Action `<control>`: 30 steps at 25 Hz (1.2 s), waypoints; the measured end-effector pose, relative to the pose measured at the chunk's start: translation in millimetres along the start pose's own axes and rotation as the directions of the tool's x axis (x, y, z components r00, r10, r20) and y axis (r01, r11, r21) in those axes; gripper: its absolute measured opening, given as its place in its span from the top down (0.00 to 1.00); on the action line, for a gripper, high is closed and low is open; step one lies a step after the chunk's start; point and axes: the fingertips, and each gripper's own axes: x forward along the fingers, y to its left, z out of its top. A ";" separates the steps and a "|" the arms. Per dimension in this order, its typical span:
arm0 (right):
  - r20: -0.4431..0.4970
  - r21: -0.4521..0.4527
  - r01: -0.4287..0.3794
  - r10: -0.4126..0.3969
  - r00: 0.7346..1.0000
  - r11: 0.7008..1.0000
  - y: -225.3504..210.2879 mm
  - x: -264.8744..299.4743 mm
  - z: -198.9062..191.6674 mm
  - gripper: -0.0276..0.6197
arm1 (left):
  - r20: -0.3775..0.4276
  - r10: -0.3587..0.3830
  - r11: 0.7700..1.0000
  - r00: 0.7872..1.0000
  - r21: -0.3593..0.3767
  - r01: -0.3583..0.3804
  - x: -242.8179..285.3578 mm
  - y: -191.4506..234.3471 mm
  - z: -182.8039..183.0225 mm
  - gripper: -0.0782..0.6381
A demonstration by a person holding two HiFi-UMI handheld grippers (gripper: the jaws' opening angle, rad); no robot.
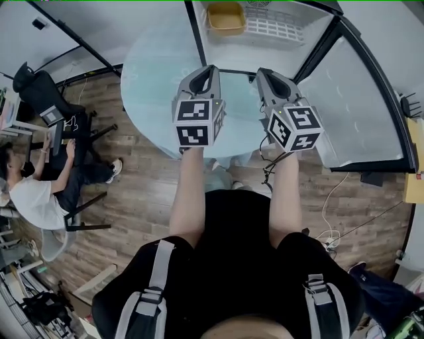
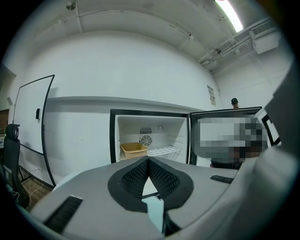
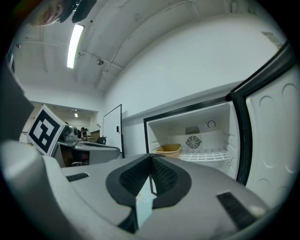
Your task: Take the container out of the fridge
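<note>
Left tongs (image 1: 211, 69): the jaws are fully closed, dark ribbed pads (image 2: 136, 178) meeting along their length, nothing between them. Right tongs (image 1: 260, 72): same condition, pads pressed together, nothing held. I hold the two side by side, tips level and pointing forward, with a narrow gap between them.

Beneath both tongs is a round, pale blue tabletop (image 1: 147, 74); its far edge lies ahead of the tips.

Ahead of the tongs, beyond that table, stands a white fridge with a black frame (image 2: 113, 140). Its white door (image 1: 354, 99) stands wide open, ahead and to the right of my right tongs.

The task item, a shallow yellow plastic container (image 1: 225, 17), is inside the fridge compartment, on the left, with a white wire shelf (image 1: 277, 26) running off to its right. From the left tongs it lies ahead and slightly to the left of the tip; from the right tongs, ahead and slightly to the right. Both tongs are well apart from it — no contact with container, shelf or door.
</note>
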 end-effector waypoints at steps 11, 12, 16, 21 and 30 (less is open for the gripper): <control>-0.047 -0.075 0.035 -0.038 0.998 0.997 -26.9 73.5 15.2 0.95 | 0.015 -0.064 0.997 0.998 -0.043 0.065 73.4 36.8 16.9 0.89; -0.057 -0.085 0.031 -0.036 0.998 0.996 -27.9 79.7 14.9 0.95 | 0.015 -0.067 0.996 0.998 -0.052 0.067 79.0 40.7 17.0 0.89; -0.110 -0.153 0.010 -0.027 0.994 0.988 -27.1 106.3 14.7 0.89 | 0.004 -0.074 0.993 0.997 -0.093 0.074 99.2 59.4 10.9 0.89; -0.164 -0.280 -0.012 -0.036 0.986 0.960 -28.5 133.7 17.3 0.89 | -0.006 -0.092 0.985 0.996 -0.146 0.090 121.7 74.0 1.4 0.89; -0.420 -0.595 -0.175 -0.117 0.900 0.785 -38.4 180.3 -19.7 0.73 | -0.057 -0.184 0.904 0.981 0.383 0.192 145.9 47.5 -0.9 0.89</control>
